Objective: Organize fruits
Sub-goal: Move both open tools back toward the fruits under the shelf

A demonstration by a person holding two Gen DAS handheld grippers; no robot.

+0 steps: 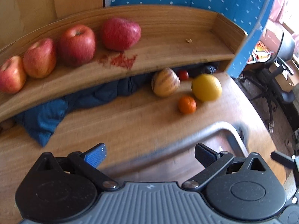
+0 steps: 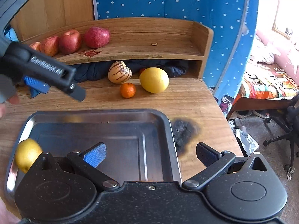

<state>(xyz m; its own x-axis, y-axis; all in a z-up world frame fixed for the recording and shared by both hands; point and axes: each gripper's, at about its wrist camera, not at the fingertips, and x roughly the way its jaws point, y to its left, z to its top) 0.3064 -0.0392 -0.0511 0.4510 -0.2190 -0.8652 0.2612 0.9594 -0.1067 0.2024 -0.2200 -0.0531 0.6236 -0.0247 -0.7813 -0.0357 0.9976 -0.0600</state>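
Right gripper [image 2: 149,154] hangs over the steel tray [image 2: 104,115], jaws spread wide and holding nothing. One small yellow fruit [image 2: 27,154] lies at the tray's left edge. Left gripper [image 1: 149,155] is likewise spread wide and empty above the bench [image 1: 115,123], near the tray's far rim. On the bench beyond the tray lie a large yellow citrus [image 2: 154,79], a small orange [image 2: 127,90] just beside it, and a striped melon [image 2: 119,72] at the mouth of the gap under the shelf [image 2: 168,37]. Four red apples [image 1: 76,43] sit in a row on the shelf's left half. Blue cloth [image 1: 43,119] is bunched beneath the shelf.
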